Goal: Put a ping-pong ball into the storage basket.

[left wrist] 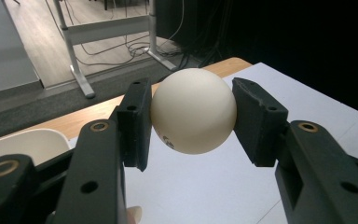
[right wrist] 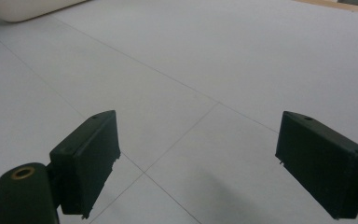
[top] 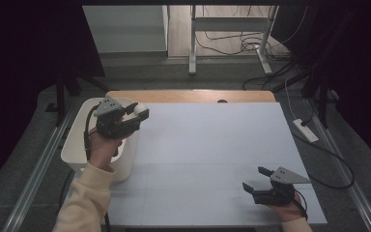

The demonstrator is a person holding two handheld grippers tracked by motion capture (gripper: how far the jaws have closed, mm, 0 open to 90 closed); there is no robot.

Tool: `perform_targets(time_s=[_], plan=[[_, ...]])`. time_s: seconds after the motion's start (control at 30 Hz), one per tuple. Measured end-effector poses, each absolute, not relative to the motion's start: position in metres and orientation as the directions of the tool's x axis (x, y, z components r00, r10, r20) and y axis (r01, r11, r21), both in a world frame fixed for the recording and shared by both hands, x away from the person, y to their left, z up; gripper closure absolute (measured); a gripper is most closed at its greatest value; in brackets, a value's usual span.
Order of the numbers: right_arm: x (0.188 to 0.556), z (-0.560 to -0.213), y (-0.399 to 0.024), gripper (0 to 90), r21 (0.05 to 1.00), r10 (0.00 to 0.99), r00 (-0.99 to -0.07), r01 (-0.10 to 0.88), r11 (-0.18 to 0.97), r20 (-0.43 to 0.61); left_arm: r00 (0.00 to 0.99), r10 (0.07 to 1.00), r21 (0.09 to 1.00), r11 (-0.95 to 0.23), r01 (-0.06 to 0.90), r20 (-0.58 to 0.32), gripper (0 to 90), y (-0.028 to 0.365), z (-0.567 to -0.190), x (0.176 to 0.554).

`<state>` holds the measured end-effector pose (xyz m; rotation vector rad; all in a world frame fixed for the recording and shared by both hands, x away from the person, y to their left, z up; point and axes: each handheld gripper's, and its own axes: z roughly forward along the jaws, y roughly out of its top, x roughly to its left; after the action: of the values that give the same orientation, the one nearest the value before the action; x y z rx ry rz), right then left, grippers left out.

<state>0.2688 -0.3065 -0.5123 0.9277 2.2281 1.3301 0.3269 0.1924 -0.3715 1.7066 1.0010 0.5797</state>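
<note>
A cream-white ball [left wrist: 194, 111] is clamped between the two black pads of my left gripper [left wrist: 192, 122]. In the high view the left gripper [top: 139, 112] holds the ball [top: 139, 109] in the air just above the right rim of a white bin [top: 73, 145] at the table's left edge. My right gripper [top: 254, 180] rests low over the table's near right part, jaws wide apart with nothing between them. From the right gripper view, its gripper [right wrist: 196, 163] has only bare white tabletop [right wrist: 223, 70] between its pads.
The white tabletop [top: 212, 145] has a wooden strip [top: 188, 95] along its far edge. A corner of the white bin [right wrist: 23, 8] lies far ahead of the right gripper. Beyond the table are a desk frame [top: 232, 34], floor cables and a power strip [top: 305, 130].
</note>
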Motion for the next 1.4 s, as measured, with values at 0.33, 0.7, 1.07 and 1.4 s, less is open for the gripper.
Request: perform_targets(time_s=[0.33,0.7,1.07,1.4], plan=[[0.269,-0.512,-0.306,13.1,0.878,0.707,-0.707,0.344,0.333,0.009,0.509,0.856,0.929,-0.114,0.353,-0.088,50.5,0.205,-0.372,0.327],[0.269,-0.512,-0.306,13.1,0.878,0.707,-0.707,0.344,0.334,0.008,0.475,0.876,0.929,-0.103,0.357,-0.085,50.5,0.217,-0.373,0.328],[0.269,-0.512,-0.306,13.1,0.878,0.707,-0.707,0.344,0.334,0.008,0.426,0.899,0.919,-0.082,0.385,-0.099,50.6,0.232,-0.376,0.334],[0.269,-0.512,-0.306,13.1,0.876,0.708,-0.706,0.346,0.336,0.007,0.390,0.915,0.906,-0.075,0.416,-0.104,50.6,0.242,-0.382,0.341]])
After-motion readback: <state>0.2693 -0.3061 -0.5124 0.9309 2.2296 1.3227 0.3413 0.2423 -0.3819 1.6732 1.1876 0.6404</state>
